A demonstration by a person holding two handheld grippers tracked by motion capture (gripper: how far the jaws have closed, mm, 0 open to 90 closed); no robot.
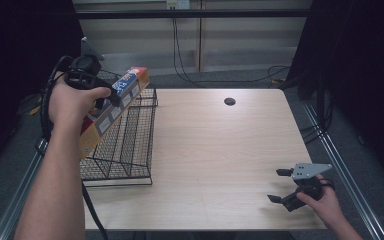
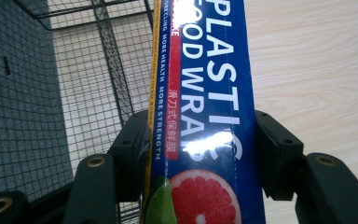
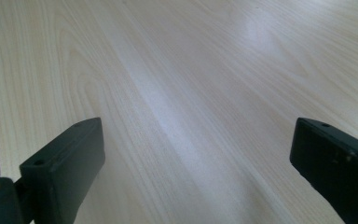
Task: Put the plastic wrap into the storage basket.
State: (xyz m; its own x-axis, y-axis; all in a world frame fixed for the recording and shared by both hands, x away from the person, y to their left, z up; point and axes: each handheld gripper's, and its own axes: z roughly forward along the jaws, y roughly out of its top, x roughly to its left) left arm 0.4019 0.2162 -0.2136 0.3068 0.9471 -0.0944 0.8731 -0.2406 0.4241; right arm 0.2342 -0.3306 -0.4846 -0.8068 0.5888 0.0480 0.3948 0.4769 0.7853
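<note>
From the high view, my left gripper [image 1: 111,98] holds a long box of plastic wrap [image 1: 111,111] in the air, tilted, above the left part of the wire basket [image 1: 130,145]. The box is lifted and I cannot tell if its low end touches the basket. My right gripper [image 1: 282,186] rests low over the table [image 1: 215,150], near its right front corner, well apart from the box and with nothing in it.

In the left gripper view, both jaws press against the two sides of the box [image 2: 205,116], so the grip is firm. The mesh of the basket [image 2: 74,93] lies below and to the left.

In the right gripper view, the jaws stand wide apart with bare wood [image 3: 191,93] between them.

I judge that the picking up is done. It looks like the box goes into the basket, so lowering it in and letting it go are left.
</note>
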